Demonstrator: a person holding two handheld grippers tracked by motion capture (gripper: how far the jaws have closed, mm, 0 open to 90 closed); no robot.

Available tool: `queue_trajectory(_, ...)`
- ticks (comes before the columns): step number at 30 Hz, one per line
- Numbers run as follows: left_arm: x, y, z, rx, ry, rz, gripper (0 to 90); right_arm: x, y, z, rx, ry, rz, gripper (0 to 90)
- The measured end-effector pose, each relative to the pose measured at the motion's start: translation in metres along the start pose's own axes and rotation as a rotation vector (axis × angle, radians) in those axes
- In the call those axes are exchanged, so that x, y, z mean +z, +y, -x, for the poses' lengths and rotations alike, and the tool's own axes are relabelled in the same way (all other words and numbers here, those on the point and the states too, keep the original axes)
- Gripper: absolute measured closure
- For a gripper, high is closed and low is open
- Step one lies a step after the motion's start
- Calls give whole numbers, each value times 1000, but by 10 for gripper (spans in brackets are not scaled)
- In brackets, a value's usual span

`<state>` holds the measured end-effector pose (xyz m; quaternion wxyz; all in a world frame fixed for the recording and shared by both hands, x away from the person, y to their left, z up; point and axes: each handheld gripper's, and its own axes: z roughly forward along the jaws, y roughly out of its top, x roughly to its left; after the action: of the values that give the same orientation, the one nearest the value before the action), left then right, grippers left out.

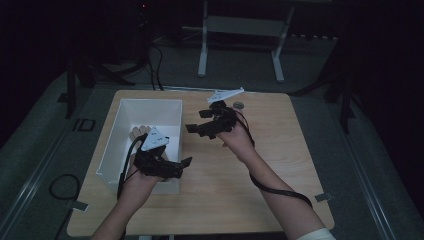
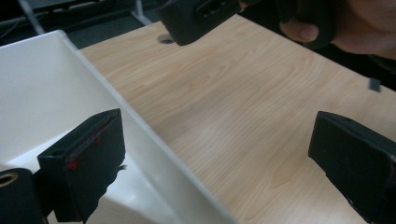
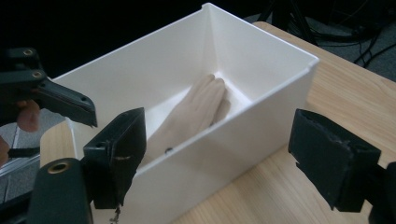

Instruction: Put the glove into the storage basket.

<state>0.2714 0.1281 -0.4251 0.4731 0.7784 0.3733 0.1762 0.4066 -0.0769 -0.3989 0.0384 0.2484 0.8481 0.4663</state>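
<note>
White bin [image 1: 120, 150] on wooden table [image 1: 235, 200]

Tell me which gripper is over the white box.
The left gripper: it hangs over the white box's near corner. The right gripper is above bare tabletop.

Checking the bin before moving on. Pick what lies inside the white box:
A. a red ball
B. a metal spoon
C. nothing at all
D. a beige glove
D: the right gripper view shows a beige glove lying on the floor of the white box, fingers toward the far corner; the high view shows its fingertips too.
</note>
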Motion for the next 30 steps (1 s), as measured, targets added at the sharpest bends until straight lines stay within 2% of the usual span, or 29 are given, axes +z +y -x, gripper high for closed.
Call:
queue_trajectory(5, 8, 4, 13, 25, -47, -1, 44, -15, -18, 8, -8, -14, 11, 189)
queue_trajectory(11, 20, 3, 27, 60, -96, -21, 44, -26, -43, 19, 12, -31, -4, 189)
queue_trajectory(15, 29, 2, 37, 63, -137, -21, 43, -32, -59, 26, 22, -37, 2, 189)
queue_trajectory(17, 34, 0, 44, 90, -146, -37, 43, -35, -67, 28, 11, -44, 9, 189)
queue_trajectory(20, 43, -5, 53, 85, -180, -39, 43, -40, -78, 32, 19, -50, 17, 185)
queue_trajectory(22, 48, -9, 58, 103, -189, -48, 43, -41, -85, 35, 21, -55, 14, 179)
queue_trajectory(24, 55, -13, 63, 102, -210, -55, 43, -43, -92, 38, 26, -60, 5, 176)
queue_trajectory(30, 67, -19, 71, 112, -236, -71, 43, -47, -110, 46, 53, -57, 3, 183)
